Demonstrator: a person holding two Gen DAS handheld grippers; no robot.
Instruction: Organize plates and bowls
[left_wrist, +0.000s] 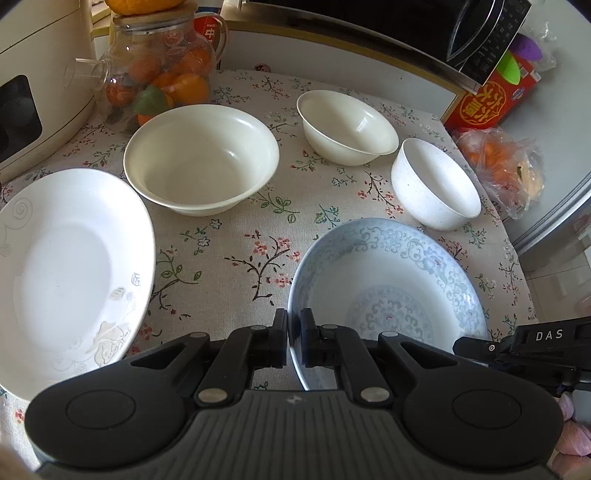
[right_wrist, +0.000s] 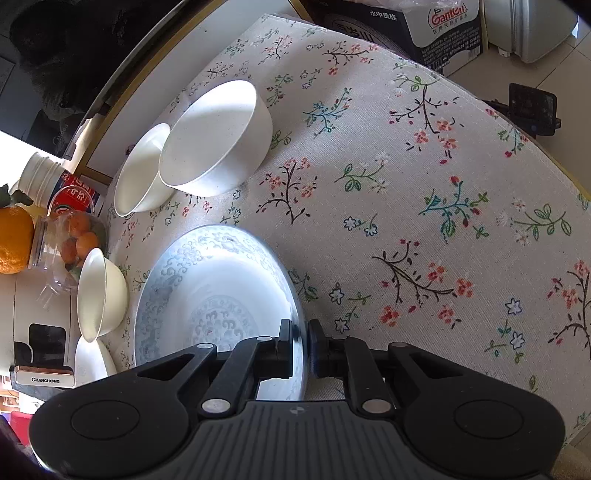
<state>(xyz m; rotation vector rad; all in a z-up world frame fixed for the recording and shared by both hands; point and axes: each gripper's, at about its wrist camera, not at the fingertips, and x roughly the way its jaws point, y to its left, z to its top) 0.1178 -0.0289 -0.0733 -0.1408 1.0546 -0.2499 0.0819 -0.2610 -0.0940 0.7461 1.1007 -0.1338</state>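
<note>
I see the left gripper (left_wrist: 294, 325) clamped on the left rim of the blue patterned plate (left_wrist: 399, 266), and the right gripper (right_wrist: 300, 338) clamped on its right rim. Only the left view shows the white plate (left_wrist: 70, 266) left of it, on the floral cloth (left_wrist: 229, 258)

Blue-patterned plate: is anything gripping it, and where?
Both. The left gripper is shut on the blue-patterned white ceramic plate at its left rim; the right gripper is shut on its opposite rim.
</note>
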